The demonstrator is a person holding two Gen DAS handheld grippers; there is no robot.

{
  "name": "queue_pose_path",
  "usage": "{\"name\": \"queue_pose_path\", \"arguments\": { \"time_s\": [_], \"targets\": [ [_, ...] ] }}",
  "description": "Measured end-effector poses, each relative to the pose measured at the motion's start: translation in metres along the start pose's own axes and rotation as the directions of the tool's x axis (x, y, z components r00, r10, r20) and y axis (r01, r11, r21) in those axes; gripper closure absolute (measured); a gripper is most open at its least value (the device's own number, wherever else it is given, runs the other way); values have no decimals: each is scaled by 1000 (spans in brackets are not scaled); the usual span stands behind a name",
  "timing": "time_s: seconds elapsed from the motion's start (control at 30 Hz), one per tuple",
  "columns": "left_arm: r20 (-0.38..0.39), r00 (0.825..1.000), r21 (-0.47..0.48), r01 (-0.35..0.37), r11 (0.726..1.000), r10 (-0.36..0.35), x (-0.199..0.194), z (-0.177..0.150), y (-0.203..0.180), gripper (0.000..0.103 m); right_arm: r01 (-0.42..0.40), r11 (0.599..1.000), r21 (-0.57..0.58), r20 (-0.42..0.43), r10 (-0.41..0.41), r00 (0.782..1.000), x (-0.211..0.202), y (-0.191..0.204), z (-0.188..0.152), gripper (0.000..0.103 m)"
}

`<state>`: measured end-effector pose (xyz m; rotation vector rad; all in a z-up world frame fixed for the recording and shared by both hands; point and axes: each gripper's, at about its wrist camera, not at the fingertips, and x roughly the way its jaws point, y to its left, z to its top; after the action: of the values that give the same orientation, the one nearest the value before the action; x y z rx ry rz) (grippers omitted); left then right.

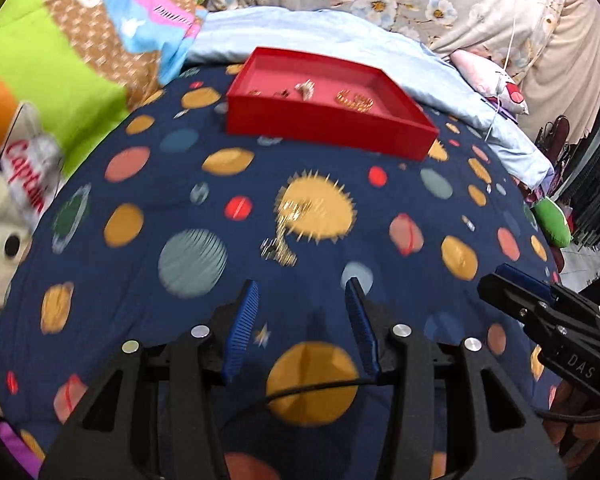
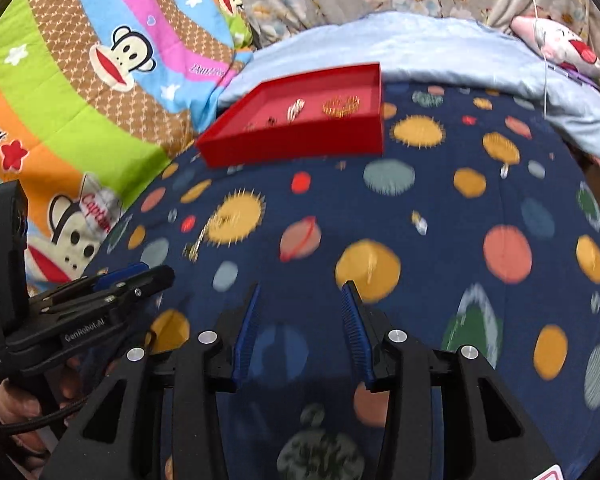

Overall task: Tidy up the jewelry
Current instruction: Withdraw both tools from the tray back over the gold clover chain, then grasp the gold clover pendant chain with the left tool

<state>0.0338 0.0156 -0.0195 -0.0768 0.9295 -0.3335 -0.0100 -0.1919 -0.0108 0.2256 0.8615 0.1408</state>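
- gold chain (image 1: 286, 226): lying loose and blurred on the planet-print blanket (image 1: 148, 216), in front of the red tray (image 1: 328, 130), over a yellow sun print.
- more jewelry inside the tray: a gold coil (image 1: 355, 101) sitting toward its right, a pale piece (image 1: 306, 89) near its middle, small dark bits to the left.
- left gripper (image 1: 302, 286): hovering nearer than the chain from the tray, jaws standing apart, nothing between them.
- right gripper (image 2: 300, 288): hovering right of the chain, well short of the tray, jaws standing apart and empty.
- light blue cloth (image 1: 300, 30): lying behind the tray.
- cartoon monkey quilt (image 2: 100, 72): lying left of the tray.
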Motion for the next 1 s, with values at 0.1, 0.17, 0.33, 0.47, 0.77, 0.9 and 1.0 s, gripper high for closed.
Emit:
{"name": "queue_pose_path", "arguments": {
  "time_s": [0.1, 0.17, 0.33, 0.47, 0.77, 0.9, 1.0],
  "targets": [
    [-13, 1000, -10, -15, 1000, 15, -3, -9, 5, 59, -16, 1000, -16, -33, 15, 999, 0, 6, -15, 62],
    [-15, 1000, -25, -25, 999, 25, -6, -14, 9, 59, -35, 999, -35, -54, 33, 998, 0, 13, -24, 62],
    [-2, 999, -37, -47, 998, 47, -15, -20, 13, 59, -90, 991, -103, -92, 81, 992, 0, 36, -38, 62],
    [2, 998, -45, -55, 997, 55, -23, -24, 16, 59, -116, 984, -133, -116, 100, 988, 3, 48, -44, 62],
    [1, 999, -72, -46, 996, 46, -28, -29, 24, 59, -108, 986, -125, -102, 96, 990, 0, 50, -43, 62],
    [8, 999, -58, -31, 998, 31, -17, -17, 19, 59, -85, 991, -101, -79, 78, 994, -4, 42, -40, 62],
    [2, 1000, -57, -13, 998, 13, -3, -3, 13, 59, -69, 994, -80, -63, 64, 996, -7, 36, -37, 62]
  ]
}}
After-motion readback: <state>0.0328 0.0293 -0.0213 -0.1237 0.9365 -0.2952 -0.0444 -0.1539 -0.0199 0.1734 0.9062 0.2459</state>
